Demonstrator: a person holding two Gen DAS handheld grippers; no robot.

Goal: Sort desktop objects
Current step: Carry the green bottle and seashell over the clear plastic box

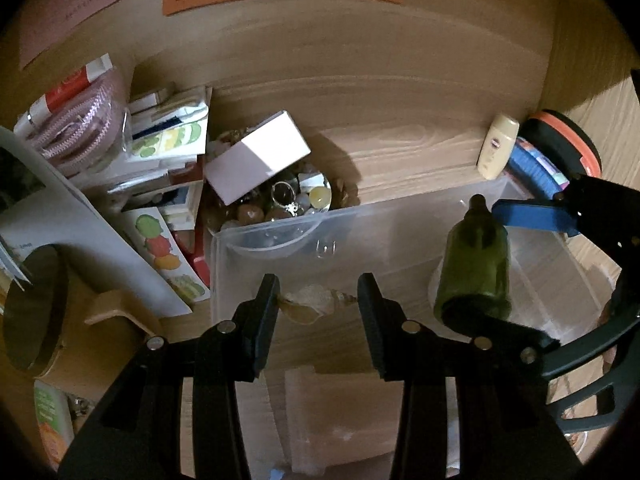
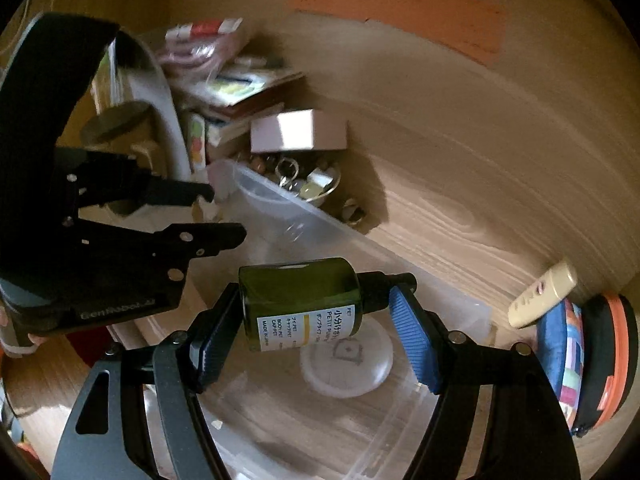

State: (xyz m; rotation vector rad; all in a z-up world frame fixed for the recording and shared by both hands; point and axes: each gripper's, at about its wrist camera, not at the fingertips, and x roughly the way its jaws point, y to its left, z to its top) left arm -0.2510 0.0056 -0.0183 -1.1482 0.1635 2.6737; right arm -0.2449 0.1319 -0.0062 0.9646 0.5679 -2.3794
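Observation:
My right gripper is shut on a dark green pump bottle, held sideways over the clear plastic bin. In the left wrist view the same bottle hangs over the bin's right part, with a blue finger pad by its neck. My left gripper is open and empty above the bin's left part, over a pale seashell. A white round lid lies on the bin floor under the bottle.
A white box rests on a bowl of small trinkets behind the bin. Booklets and sticker sheets pile at the left. A cream tube and a blue-and-orange pouch lie at the right. A round mirror stands at the far left.

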